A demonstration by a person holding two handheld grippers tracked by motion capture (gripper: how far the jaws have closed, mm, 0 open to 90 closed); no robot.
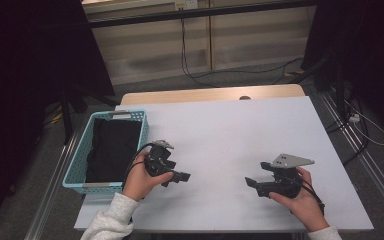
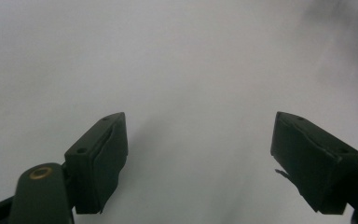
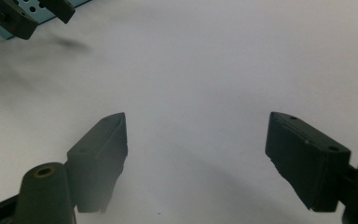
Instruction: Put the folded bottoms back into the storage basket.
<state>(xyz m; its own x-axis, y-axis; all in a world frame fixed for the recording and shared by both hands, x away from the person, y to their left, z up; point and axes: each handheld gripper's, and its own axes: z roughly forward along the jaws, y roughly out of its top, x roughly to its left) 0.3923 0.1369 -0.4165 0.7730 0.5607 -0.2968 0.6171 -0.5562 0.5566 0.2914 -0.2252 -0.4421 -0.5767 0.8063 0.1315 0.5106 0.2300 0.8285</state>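
White worktop (image 1: pixel 230 135) with a person's two hands low over it, each holding a black claw. The left claw (image 1: pixel 179 177) sits just right of a turquoise basket (image 1: pixel 76 167) holding black cloth (image 1: pixel 112 150); its jaws stand wide apart, empty. The right claw (image 1: pixel 252 182), well apart and facing it, is likewise wide open, gripping nothing

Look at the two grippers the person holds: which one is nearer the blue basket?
The left gripper. It sits beside the blue basket that holds the black cloth; the right gripper is across the table.
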